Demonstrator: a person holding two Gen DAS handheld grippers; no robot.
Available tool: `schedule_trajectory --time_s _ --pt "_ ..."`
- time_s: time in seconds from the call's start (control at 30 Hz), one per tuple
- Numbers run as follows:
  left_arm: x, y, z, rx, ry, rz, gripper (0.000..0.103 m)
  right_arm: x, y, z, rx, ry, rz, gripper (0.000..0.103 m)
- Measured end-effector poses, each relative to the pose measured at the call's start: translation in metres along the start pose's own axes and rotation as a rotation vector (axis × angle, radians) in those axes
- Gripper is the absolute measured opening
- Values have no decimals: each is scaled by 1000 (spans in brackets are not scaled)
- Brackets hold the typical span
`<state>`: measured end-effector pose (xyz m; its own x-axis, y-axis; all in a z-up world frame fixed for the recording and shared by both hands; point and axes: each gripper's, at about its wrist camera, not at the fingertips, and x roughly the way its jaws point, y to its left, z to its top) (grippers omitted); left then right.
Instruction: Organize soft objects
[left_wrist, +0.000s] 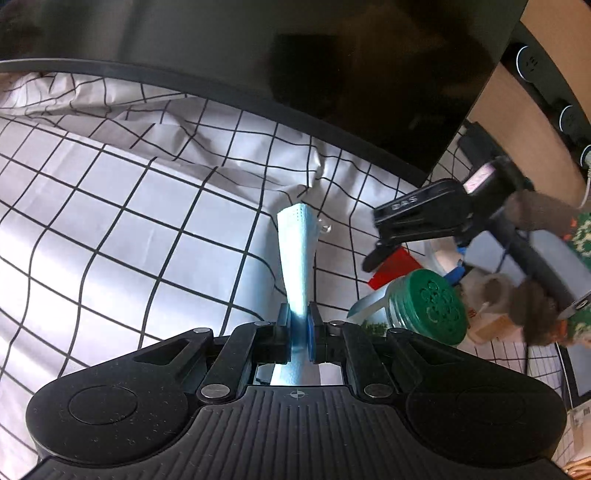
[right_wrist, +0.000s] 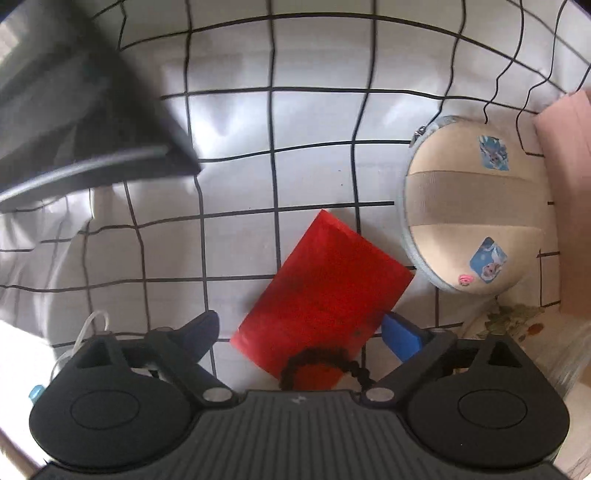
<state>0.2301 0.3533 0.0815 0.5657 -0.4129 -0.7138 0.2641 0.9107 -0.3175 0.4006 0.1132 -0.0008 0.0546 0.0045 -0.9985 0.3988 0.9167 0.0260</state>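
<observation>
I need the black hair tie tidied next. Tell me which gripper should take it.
Right. The right gripper hangs open, pointing down over the hair tie on the red card; the left gripper is shut on the face mask.

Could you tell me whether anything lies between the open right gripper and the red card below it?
Yes: a black hair tie lies across the red card's near edge, under the right gripper.

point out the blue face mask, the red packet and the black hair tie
blue face mask (left_wrist: 298, 254), left wrist view, on the middle of its folded body
red packet (right_wrist: 325, 288), right wrist view, on the centre of its flat face
black hair tie (right_wrist: 314, 356), right wrist view, on the top of its loop
</observation>
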Motion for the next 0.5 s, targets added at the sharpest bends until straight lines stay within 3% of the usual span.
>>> schedule_trajectory --time_s 0.17,0.23,0.37,0.43,0.5 --pt "-6 10 -9 -18 -4 2 10 0 12 -1 -93 -64 -22 102" --pt "-7 16 -13 -31 -4 10 10 -4 21 -1 -178 -92 -11 96" --pt "-6 23 -15 -62 -3 28 10 -13 41 -3 -426 -174 30 67" --pt "-6 22 -15 -58 -3 28 10 -14 37 1 -476 -165 48 66" --pt "-6 21 -14 -48 -2 29 10 -14 28 5 -446 -136 54 67"
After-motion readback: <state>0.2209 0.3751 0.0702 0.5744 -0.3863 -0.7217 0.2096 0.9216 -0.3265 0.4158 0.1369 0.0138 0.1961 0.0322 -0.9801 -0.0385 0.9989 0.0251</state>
